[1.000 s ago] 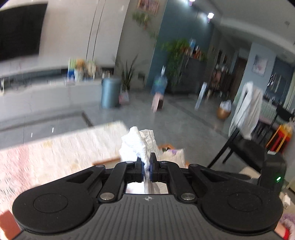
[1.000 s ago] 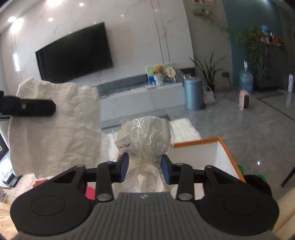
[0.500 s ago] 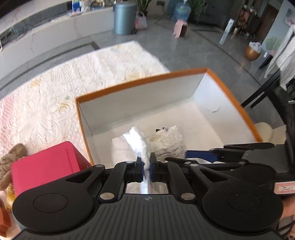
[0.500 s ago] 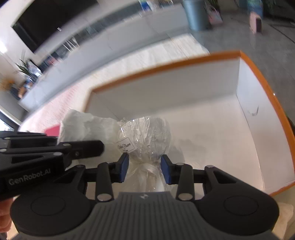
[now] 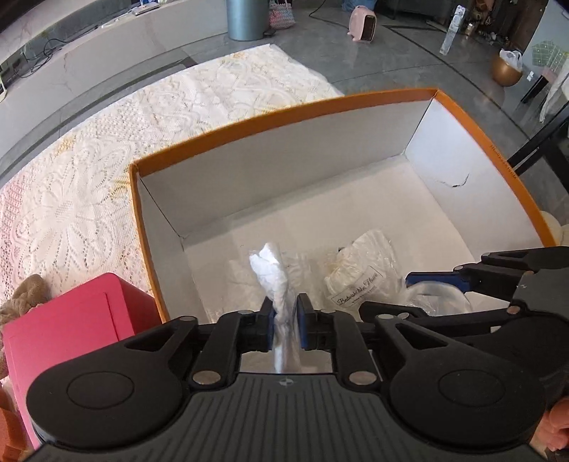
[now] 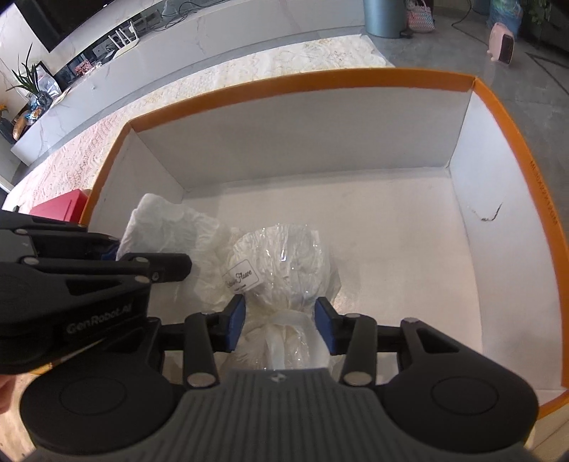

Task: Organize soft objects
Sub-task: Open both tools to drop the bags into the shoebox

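Observation:
A large white box with an orange rim point(image 5: 284, 106) point(image 6: 320, 76) lies below both grippers. My left gripper point(image 5: 284, 320) is shut on a crumpled white tissue paper point(image 5: 272, 277), which hangs down inside the box's near left corner; it also shows in the right wrist view point(image 6: 163, 227). My right gripper point(image 6: 280, 327) is shut on the tied neck of a clear plastic bag holding a white soft ball with a label point(image 6: 284, 263), low inside the box beside the paper. The bag also shows in the left wrist view point(image 5: 359, 277).
A pink box point(image 5: 71, 320) stands left of the white box, with a brown knitted thing point(image 5: 21, 298) beside it. A cream lace cloth point(image 5: 106, 177) covers the surface. A grey bin point(image 5: 245, 17) and pink heater point(image 5: 362, 25) stand on the floor beyond.
Both grippers tilted down from facing the room and lowered their loads into the white box. The paper and the bagged ball now sit near the box floor.

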A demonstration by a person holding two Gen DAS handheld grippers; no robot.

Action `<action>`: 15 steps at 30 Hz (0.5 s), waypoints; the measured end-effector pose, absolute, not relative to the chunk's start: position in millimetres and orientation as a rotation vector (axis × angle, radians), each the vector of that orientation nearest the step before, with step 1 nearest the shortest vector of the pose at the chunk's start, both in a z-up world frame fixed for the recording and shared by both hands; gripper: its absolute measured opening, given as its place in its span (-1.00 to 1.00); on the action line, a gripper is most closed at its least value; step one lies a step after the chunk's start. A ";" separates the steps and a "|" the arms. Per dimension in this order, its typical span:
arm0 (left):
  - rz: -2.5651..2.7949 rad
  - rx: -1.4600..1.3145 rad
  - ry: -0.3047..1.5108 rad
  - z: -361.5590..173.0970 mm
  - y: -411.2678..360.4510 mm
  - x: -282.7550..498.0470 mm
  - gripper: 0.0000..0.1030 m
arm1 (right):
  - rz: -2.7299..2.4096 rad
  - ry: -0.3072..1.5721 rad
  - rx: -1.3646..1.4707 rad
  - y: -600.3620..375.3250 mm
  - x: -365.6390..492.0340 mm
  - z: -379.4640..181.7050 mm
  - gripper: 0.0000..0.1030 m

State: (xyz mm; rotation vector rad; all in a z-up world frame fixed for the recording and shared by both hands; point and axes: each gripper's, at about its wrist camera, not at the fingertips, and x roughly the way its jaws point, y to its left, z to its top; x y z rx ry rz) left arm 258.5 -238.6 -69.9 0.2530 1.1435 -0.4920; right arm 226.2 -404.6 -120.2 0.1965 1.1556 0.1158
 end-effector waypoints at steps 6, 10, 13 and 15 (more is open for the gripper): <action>-0.491 0.174 1.026 -34.8 -220.6 238.1 0.67 | 0.089 1.102 0.171 -405.5 214.4 -100.7 0.31; -0.501 0.124 0.953 -7.9 -203.9 221.7 0.67 | 0.061 1.051 0.123 -400.8 203.1 -77.9 0.47; -0.515 0.069 0.892 12.2 -188.2 206.1 0.67 | 0.032 0.994 0.073 -393.4 189.8 -57.0 0.53; -0.527 0.037 0.856 23.8 -175.2 193.5 0.67 | 0.021 0.953 0.053 -387.4 181.5 -41.8 0.55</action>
